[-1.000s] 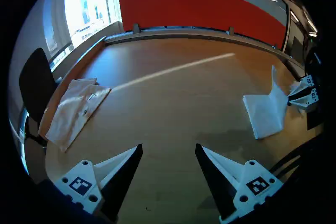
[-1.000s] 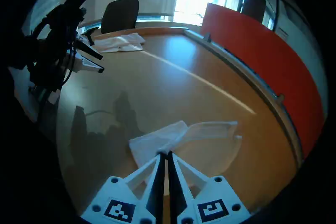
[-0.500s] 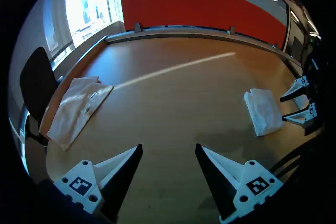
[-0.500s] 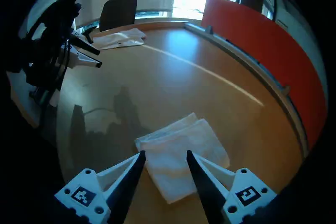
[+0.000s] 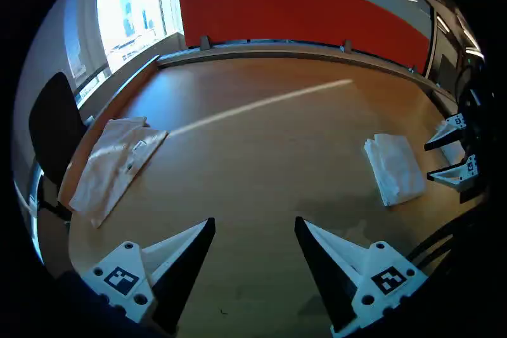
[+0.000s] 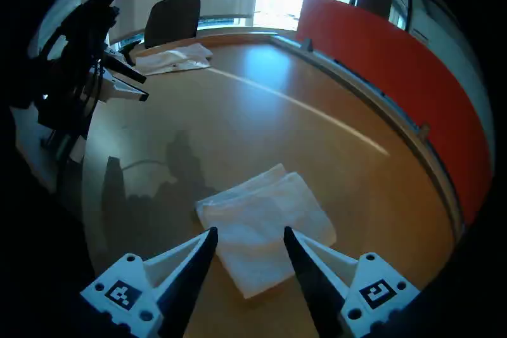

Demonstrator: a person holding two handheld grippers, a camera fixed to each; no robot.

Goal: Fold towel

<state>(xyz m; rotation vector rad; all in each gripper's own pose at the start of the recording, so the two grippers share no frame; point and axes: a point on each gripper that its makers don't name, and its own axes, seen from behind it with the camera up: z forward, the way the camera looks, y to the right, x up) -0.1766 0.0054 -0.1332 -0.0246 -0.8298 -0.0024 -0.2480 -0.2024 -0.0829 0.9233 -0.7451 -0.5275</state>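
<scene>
"White towel (image 6: 266,227) down yet? Where does it lie from the red divider (image 6: 405,91)?"

"Yes, it's down. A second ago your right gripper (image 6: 249,231) pinched its raised flap. Now you've let go, and its fingers stand wide apart over the towel's near edge, gripping nothing. The towel lies flat and doubled over on the wooden desk (image 5: 266,129), well short of the divider. I'd judge that fold done; you decide whether another is wanted. Your left gripper (image 5: 254,219) hangs wide and empty, farther from the divider than the towel. A second pale cloth (image 5: 114,167) lies off the divider's window end, beside the dark chair (image 5: 54,129)."
</scene>
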